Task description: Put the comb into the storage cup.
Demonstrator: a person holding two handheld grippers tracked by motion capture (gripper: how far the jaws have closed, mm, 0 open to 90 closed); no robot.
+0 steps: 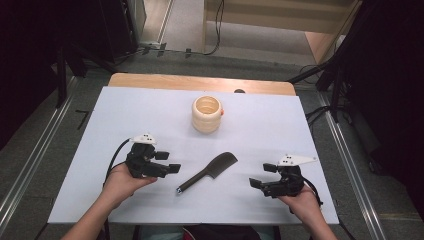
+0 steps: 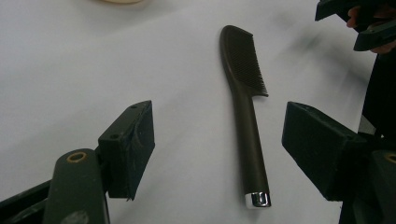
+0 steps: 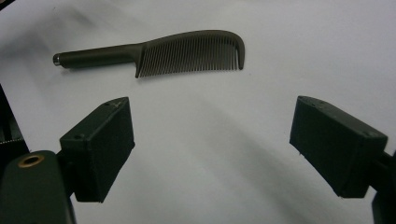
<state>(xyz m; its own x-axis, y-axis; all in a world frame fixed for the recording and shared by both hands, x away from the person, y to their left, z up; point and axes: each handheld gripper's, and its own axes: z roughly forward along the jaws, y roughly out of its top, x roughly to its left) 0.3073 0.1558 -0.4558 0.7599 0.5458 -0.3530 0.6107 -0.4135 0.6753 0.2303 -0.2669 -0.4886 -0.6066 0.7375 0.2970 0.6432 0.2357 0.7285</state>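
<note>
You are at the approach step: both tools sit low over the white table with nothing gripped, and the dark comb lies flat between them, well apart from each. Your left gripper has its jaws spread wide, and in the left gripper view the comb's handle runs up between them, its chrome end cap nearest you. Your right gripper is spread too, facing the comb's toothed side from a little way off.

The next move likely calls for 1 tool to close across the slim handle, square to it, since the thing lies flat and offers little height to pinch.

The comb looks like smooth, hard plastic with a curved back and fine, even teeth. Beyond it stands a pale ribbed cup, rounded and open-topped, apparently wooden.
</note>
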